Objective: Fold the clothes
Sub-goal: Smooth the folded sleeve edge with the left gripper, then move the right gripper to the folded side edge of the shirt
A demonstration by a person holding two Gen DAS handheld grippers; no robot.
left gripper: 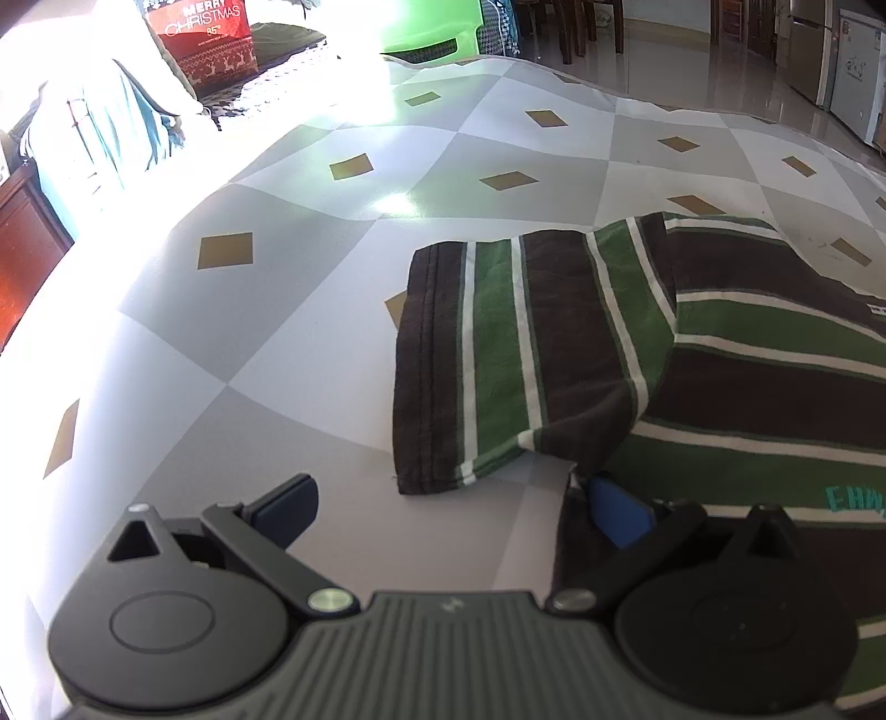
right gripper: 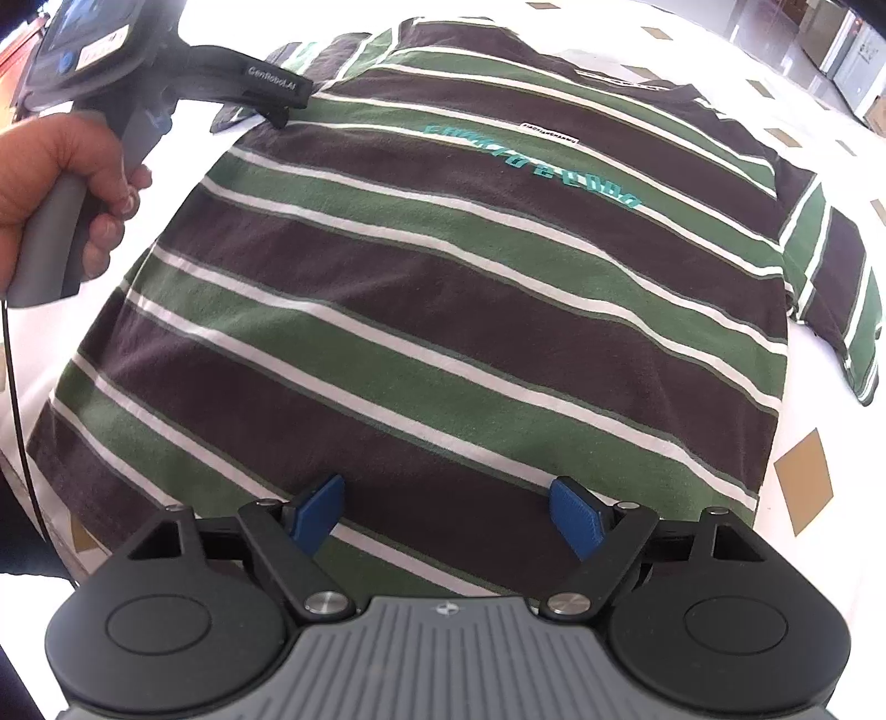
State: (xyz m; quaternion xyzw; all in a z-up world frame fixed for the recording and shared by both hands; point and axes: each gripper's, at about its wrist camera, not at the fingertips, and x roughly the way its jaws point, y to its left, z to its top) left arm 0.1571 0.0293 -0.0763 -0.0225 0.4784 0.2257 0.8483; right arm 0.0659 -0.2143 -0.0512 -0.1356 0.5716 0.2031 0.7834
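A T-shirt (right gripper: 443, 310) with brown, green and white stripes and teal lettering lies flat on the table. Its left sleeve (left gripper: 526, 343) spreads out on the cloth in the left wrist view. My left gripper (left gripper: 454, 512) is open just in front of that sleeve, its right pad (left gripper: 620, 515) at the shirt's side edge under the sleeve. In the right wrist view a hand (right gripper: 61, 177) holds the left gripper (right gripper: 249, 108) at the shirt's upper left. My right gripper (right gripper: 448, 512) is open over the shirt's lower part, with nothing pinched between its blue pads.
The table wears a grey and white diamond-pattern cloth (left gripper: 277, 310) with gold patches. A red Christmas bag (left gripper: 205, 39) and a green chair (left gripper: 437, 27) stand beyond the far edge. The shirt's other sleeve (right gripper: 830, 299) lies to the right.
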